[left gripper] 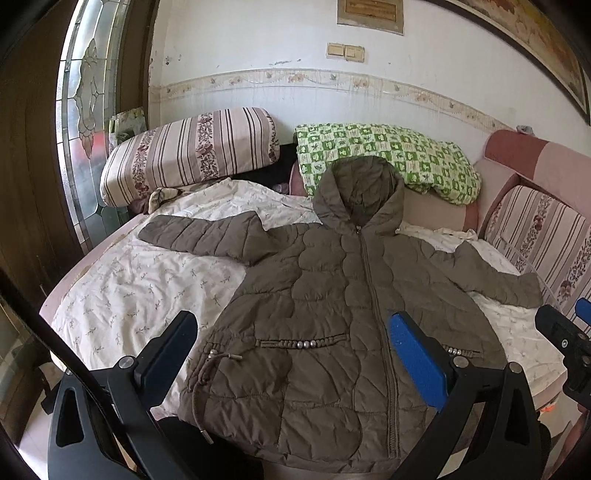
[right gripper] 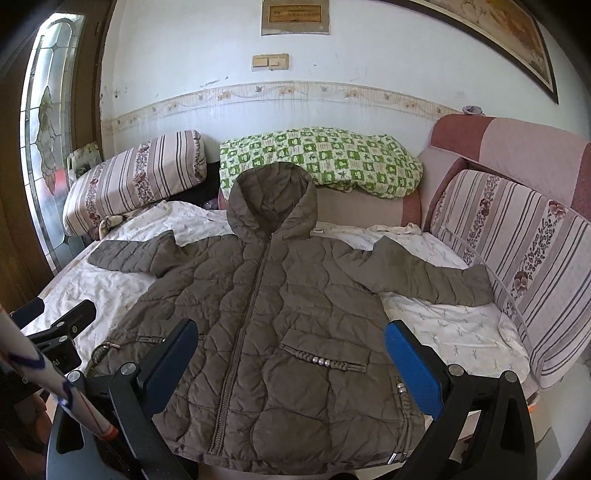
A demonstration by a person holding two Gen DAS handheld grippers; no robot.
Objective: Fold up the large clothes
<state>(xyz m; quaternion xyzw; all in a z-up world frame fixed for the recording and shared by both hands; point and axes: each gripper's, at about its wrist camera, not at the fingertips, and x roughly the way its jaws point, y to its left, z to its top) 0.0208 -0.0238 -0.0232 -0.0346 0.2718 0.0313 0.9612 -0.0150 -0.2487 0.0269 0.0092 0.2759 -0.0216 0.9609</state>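
Left wrist view: our left gripper and right gripper hover, jaws spread and empty, over the jacket lying flat, zipped, sleeves out on the bed, apparently laid out ready for folding.

No writing can be read. The framed plaque on the wall carries lines of text, but they are too small and blurred to make out.
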